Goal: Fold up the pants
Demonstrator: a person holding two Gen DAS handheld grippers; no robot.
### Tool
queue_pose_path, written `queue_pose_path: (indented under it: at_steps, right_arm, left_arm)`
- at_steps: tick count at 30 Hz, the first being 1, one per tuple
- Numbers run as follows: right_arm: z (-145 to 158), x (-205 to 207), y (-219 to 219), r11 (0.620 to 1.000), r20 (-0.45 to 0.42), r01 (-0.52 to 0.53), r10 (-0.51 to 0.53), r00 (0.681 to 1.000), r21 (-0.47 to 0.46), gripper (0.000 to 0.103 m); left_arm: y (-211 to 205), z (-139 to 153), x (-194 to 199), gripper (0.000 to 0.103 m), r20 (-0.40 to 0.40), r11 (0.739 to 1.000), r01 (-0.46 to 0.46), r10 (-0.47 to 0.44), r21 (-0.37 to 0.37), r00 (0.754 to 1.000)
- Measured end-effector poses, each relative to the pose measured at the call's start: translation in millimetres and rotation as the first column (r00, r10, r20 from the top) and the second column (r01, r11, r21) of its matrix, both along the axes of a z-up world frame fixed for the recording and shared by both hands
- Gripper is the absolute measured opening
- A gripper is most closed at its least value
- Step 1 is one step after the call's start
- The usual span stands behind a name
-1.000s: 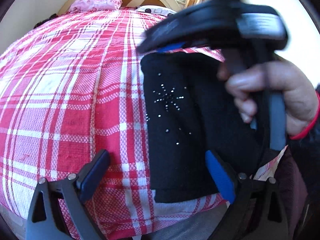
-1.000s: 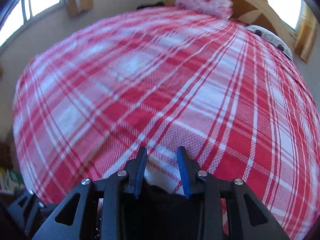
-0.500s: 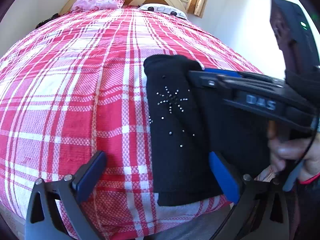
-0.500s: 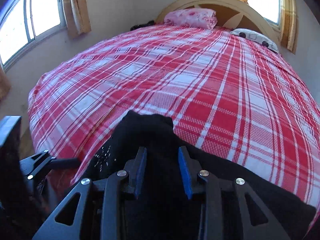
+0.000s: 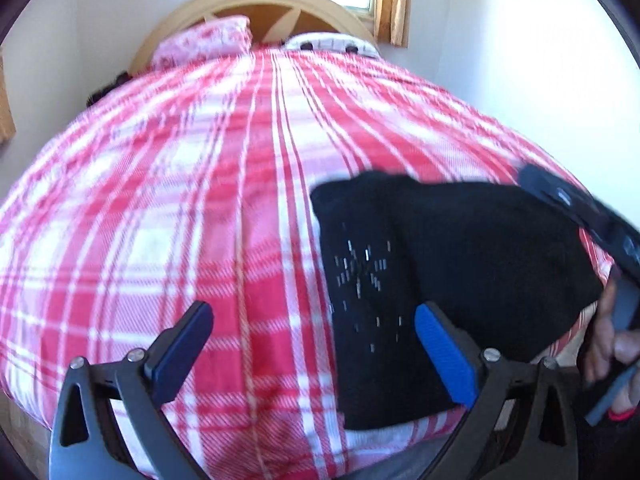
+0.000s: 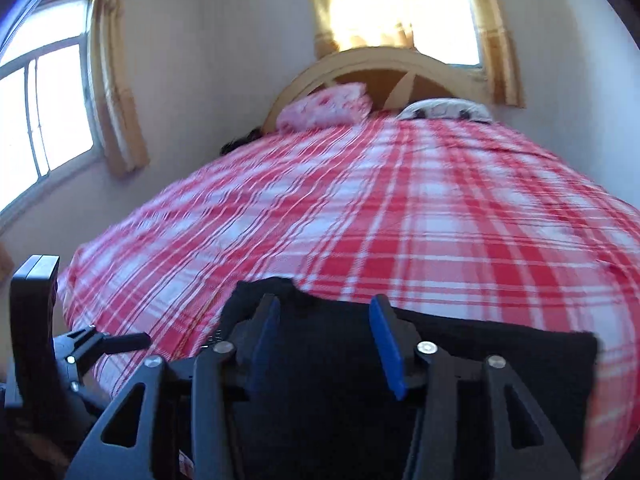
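Black pants (image 5: 440,280) lie folded compact at bed's (image 5: 200,200) near edge, approx 4 o'clock in left view. Left gripper (image 5: 312,344) jaws wide apart, right gripper (image 6: 324,340) apart too, both empty w/ nothing between; fold looks done, prob why neither grips.

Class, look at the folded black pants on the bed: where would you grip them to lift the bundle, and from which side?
Probably the near edge of the black pants, from the foot of the bed. That edge lies by the bedspread's near border, and the open left tool already faces it, its right pad over the fabric.
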State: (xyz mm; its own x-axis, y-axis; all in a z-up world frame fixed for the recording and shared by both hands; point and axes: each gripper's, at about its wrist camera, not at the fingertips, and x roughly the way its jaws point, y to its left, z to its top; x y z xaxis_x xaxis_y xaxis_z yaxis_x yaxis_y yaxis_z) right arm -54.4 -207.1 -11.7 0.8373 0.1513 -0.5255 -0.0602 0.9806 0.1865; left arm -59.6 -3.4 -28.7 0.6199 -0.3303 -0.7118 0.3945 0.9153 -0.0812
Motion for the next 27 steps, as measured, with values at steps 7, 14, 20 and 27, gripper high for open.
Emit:
queue_pose_path:
  at_steps: [7, 14, 20, 27]
  right_arm:
    - [-10.7, -51.8, -54.9, 0.982, -0.046, 0.190, -0.190, 0.981, 0.013, 0.054]
    - [-37.2, -68.0, -58.3, 0.973, -0.114, 0.231, -0.227, 0.967, 0.021, 0.054]
    - [-39.7, -73.9, -46.1, 0.975, -0.117, 0.221, -0.224, 0.968, -0.039, 0.060]
    - [-38.3, -94.2, -55.0, 0.978, -0.106, 0.208, -0.204, 0.973, 0.027, 0.060]
  left_arm:
    - [-15.8, 23.8, 10.8, 0.103, 0.076, 0.999, 0.044, -0.043, -0.020, 0.996]
    - [-66.0, 34.7, -6.3, 0.103, 0.101, 0.985, 0.175, -0.173, -0.007, 0.980]
    - [-84.7, -5.3, 8.4, 0.103, -0.062, 0.984, 0.165, -0.160, 0.073, 0.985]
    - [-77.7, -7.9, 6.8, 0.103, -0.060, 0.983, 0.180, -0.177, 0.034, 0.982]
